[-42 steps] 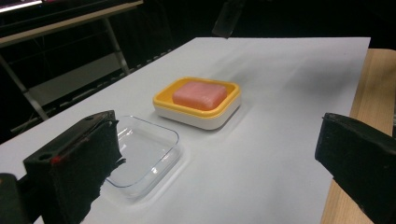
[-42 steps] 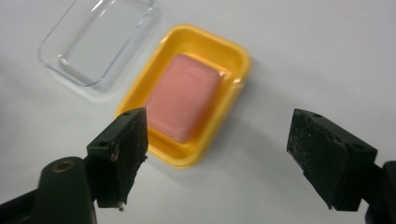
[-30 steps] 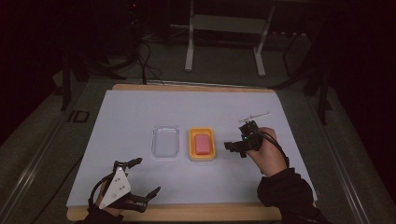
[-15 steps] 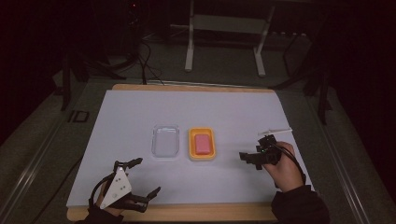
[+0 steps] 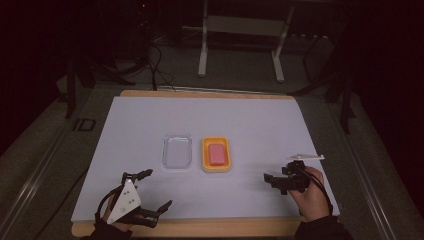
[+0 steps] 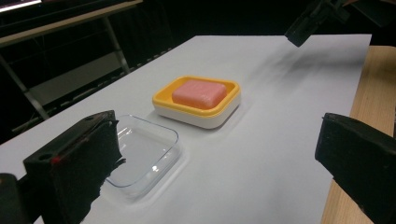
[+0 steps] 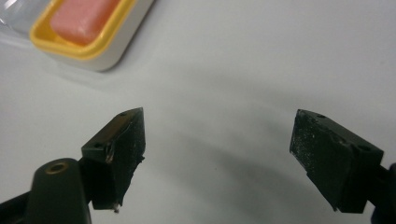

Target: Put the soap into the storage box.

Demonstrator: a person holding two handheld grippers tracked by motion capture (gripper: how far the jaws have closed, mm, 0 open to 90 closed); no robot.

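On the white sheet covering the wooden table [image 5: 200, 95], a yellow-rimmed white soap dish [image 5: 216, 154] holding a pink rectangular bar of soap [image 5: 217, 154] sits just beside a clear plastic lid-like tray [image 5: 177, 151], both near the middle and unmoved since a second ago. The right gripper [image 5: 272, 180] has changed most: a second ago it hovered close to the dish's right edge, and now it has drawn back toward the person's near right corner and sunk lower, well apart from the dish. Its jaws have just been opening and stand released with bare white sheet between them, as the right gripper view confirms [image 7: 217, 154]; the dish lies at that view's upper left corner. The left gripper [image 5: 152, 192] rests at the near left edge where it was before, jaws spread wide and grasping nothing, the tray and dish lying ahead of them in the left gripper view.
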